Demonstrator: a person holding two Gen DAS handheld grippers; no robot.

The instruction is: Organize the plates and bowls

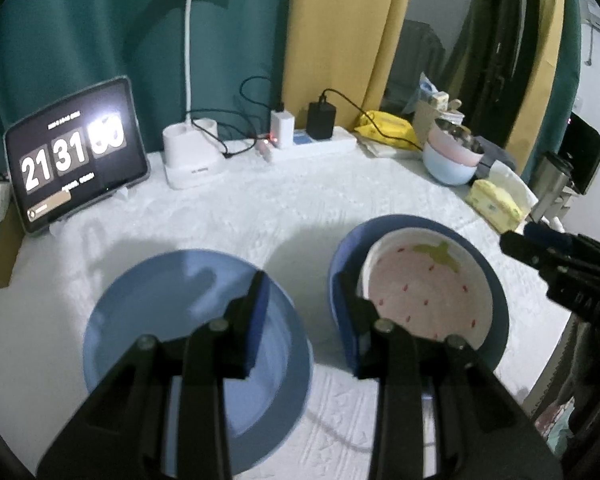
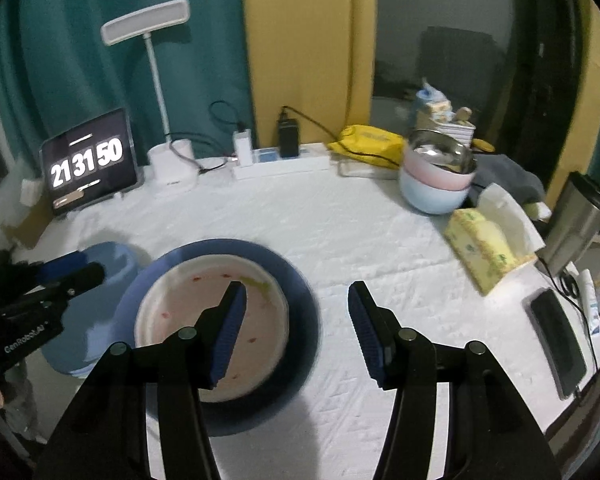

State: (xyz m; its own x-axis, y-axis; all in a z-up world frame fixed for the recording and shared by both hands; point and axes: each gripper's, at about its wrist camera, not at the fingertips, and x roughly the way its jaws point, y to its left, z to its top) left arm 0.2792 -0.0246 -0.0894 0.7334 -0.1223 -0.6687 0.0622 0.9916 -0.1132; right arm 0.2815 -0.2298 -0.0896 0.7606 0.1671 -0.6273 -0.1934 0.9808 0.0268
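A light blue bowl (image 1: 188, 320) stands at the near left of the white tablecloth. To its right a white strawberry-print plate (image 1: 424, 284) lies in a dark blue plate (image 1: 496, 300). My left gripper (image 1: 304, 312) is open: one finger is over the bowl's inside, the other at the dark plate's left edge, with the bowl's rim in the gap and no pad pressing on it. My right gripper (image 2: 296, 312) is open and holds nothing; its left finger hangs over the strawberry plate (image 2: 188, 300), its right finger over bare cloth. The dark plate's (image 2: 300, 320) right rim lies between them.
Stacked pastel bowls (image 2: 436, 188) topped by a metal bowl stand at the back right, a yellow tissue pack (image 2: 484, 252) beside them. A tablet clock (image 2: 88, 164), desk lamp (image 2: 172, 168) and power strip (image 2: 280, 164) line the back. A phone (image 2: 560, 336) lies at the right edge.
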